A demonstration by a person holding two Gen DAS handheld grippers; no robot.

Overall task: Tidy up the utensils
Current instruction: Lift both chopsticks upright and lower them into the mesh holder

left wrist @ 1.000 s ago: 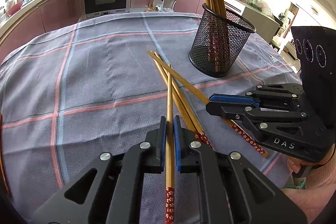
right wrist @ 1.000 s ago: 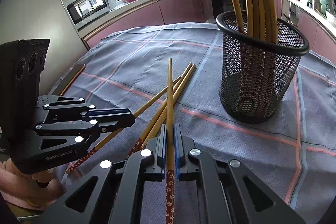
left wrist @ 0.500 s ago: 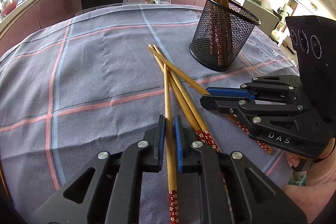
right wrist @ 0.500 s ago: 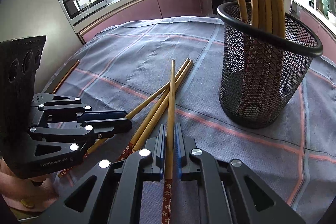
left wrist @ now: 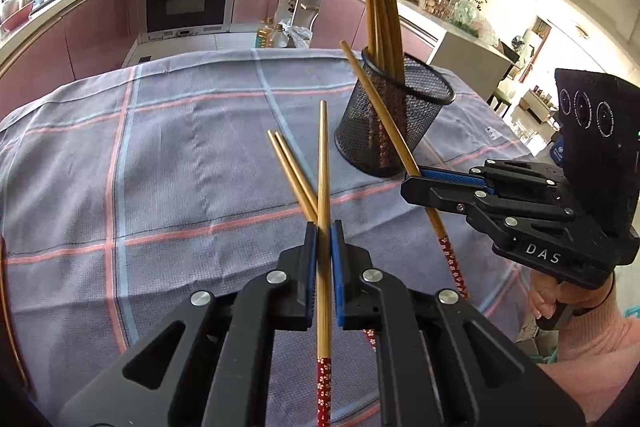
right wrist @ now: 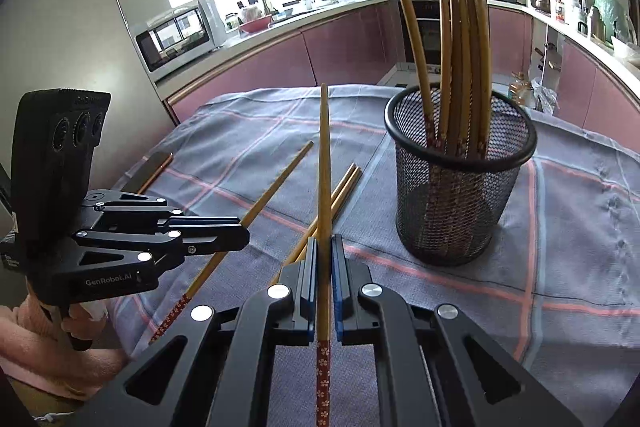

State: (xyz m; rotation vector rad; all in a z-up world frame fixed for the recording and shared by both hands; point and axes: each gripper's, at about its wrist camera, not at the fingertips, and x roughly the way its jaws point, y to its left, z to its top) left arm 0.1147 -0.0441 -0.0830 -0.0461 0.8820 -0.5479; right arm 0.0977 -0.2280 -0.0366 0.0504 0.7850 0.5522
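Left wrist view: left gripper (left wrist: 324, 227) is pinched on one chopstick (left wrist: 323, 163), and that stick has come up off the checked tablecloth (left wrist: 120, 155) since a second ago — its tip now hangs in the air pointing toward the mesh holder (left wrist: 394, 123) instead of lying in the pile. Two loose chopsticks (left wrist: 292, 171) remain flat on the cloth, crossing under the held one. The right gripper (left wrist: 414, 179) shows at the right edge, clamped on a second chopstick (left wrist: 384, 115) that now slants up across the holder's near side; before, it lay on the cloth. Readable on that gripper's body: "DAS". Right wrist view: the right gripper (right wrist: 324, 247) is closed on its chopstick (right wrist: 323, 163), tip raised above the cloth (right wrist: 560, 227), holder (right wrist: 460, 187) just ahead and to the right, with a bundle of chopsticks standing in it. The left gripper (right wrist: 240, 239) at left holds its stick (right wrist: 276, 183) lifted too; its casing reads "GenRobot.AI". Two sticks (right wrist: 344, 183) lie on the cloth between them. My read — both picks succeeded and the lift is underway; next is dropping both into the holder, then the last two. No other legible text.
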